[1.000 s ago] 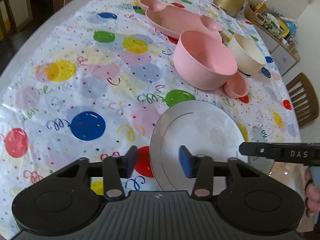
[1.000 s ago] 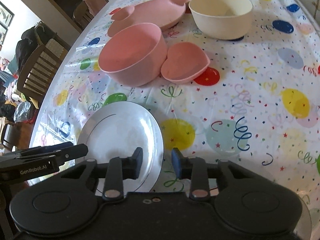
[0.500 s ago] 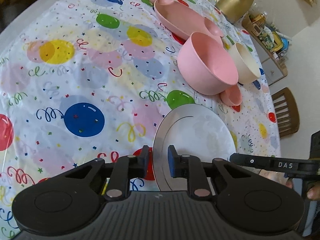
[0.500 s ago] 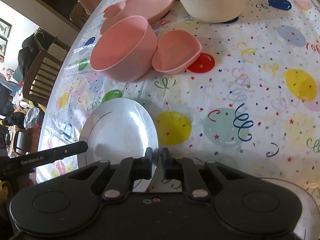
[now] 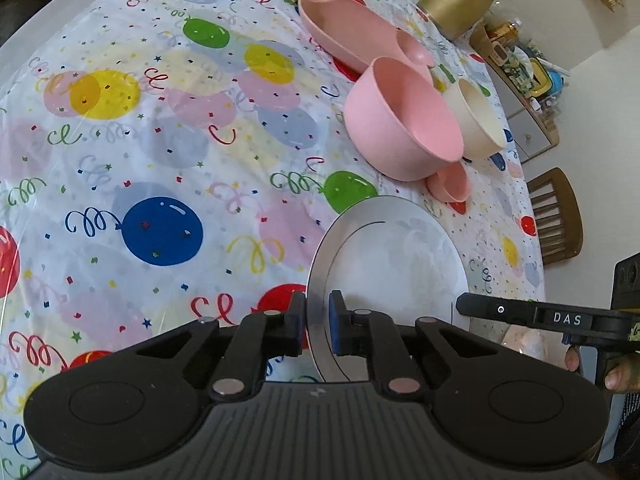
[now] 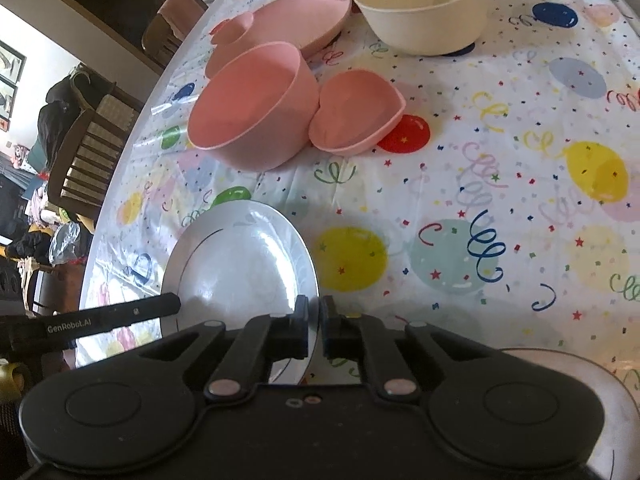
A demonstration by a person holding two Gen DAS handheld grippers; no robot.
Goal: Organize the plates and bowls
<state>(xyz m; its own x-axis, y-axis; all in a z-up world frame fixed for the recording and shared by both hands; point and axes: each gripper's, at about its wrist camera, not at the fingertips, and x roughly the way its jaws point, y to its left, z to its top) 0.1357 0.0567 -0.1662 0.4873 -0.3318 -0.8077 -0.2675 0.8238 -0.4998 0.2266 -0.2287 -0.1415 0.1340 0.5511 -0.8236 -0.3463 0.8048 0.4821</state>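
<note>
Two bits of lettering are readable: "DAS" in white on the side of the right gripper [image 5: 524,314] where it reaches in at 4 o'clock of the left wrist view, and "GenRobot.AI" on the left gripper [image 6: 108,318] poking in at 8 o'clock of the right wrist view.

Both tools are clenched on the same white plate [image 5: 390,264], a glossy round one with a thin dark ring inside its rim. The left gripper [image 5: 318,322] pinches the rim at the plate's 7 o'clock between blue pads; the right gripper [image 6: 314,326] nips the rim at the plate's 5 o'clock in its own view. The plate sits near the table edge, on a shiny plastic tablecloth [image 5: 160,140] printed with balloons, curly streamers and confetti.

At 12 o'clock from the plate stands a deep matte pink bowl [image 5: 400,128], with a small pink heart-shaped dish [image 6: 356,114] touching its side. Beyond are a cream bowl [image 6: 420,4] and a flat pink mouse-eared divided plate [image 5: 348,28]. A brassy metal jug [image 5: 460,0] stands at the far edge.
</note>
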